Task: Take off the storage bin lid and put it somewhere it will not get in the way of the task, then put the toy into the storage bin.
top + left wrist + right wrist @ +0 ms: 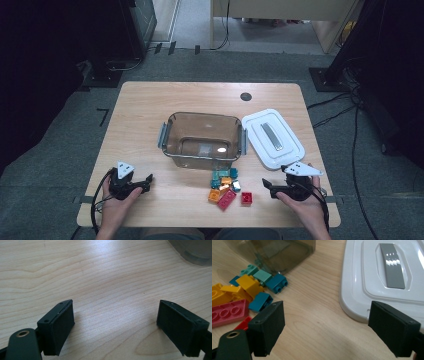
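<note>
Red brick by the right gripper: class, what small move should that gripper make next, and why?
Probably ease the right gripper left to straddle the red brick. Its jaws stand open and hold nothing, that brick lies nearest, apart from the pile, and the bin stands open and empty with its lid set beside it.

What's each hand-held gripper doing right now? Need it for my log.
Left hand-held gripper: open, holding nothing, over bare table.
Right hand-held gripper: open, holding nothing.
</note>
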A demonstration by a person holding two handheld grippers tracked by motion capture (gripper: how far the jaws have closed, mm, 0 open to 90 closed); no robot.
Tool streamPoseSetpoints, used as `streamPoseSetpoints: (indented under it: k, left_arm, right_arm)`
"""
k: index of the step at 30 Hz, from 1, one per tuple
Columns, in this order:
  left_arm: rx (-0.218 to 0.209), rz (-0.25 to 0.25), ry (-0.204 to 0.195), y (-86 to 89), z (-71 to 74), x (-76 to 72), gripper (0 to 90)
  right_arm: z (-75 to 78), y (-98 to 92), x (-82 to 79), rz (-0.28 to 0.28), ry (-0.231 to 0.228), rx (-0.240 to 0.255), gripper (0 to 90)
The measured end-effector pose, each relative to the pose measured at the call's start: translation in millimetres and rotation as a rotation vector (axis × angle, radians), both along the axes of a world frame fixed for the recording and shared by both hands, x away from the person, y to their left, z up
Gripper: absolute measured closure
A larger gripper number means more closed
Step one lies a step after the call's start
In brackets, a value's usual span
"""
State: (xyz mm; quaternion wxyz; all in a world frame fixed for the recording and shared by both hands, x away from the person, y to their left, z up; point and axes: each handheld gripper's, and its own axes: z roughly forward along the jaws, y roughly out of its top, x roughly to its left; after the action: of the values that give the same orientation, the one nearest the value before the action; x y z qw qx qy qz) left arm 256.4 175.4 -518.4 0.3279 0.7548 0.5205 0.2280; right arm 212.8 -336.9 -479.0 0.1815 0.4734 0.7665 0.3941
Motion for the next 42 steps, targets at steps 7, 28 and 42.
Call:
streamPoseSetpoints:
  k: [7, 28, 42]
  left_arm:
    - [0.0, -0.001, 0.0, 0.0, 0.0, 0.0, 14.1]
    - [0.001, -0.007, 0.001, 0.0, 0.1, -0.3, 14.1]
    - [-0.001, -0.007, 0.0, -0.6, -0.1, 0.5, 14.1]
  right_arm:
    - [-0.3, 5.8, -16.9, 0.022, -0.003, 0.003, 13.6]
    - [-3.2, 15.7, -22.5, 0.04, 0.002, 0.01, 14.0]
    - [-12.4, 33.0, -26.2, 0.127, 0.001, 0.012, 21.3]
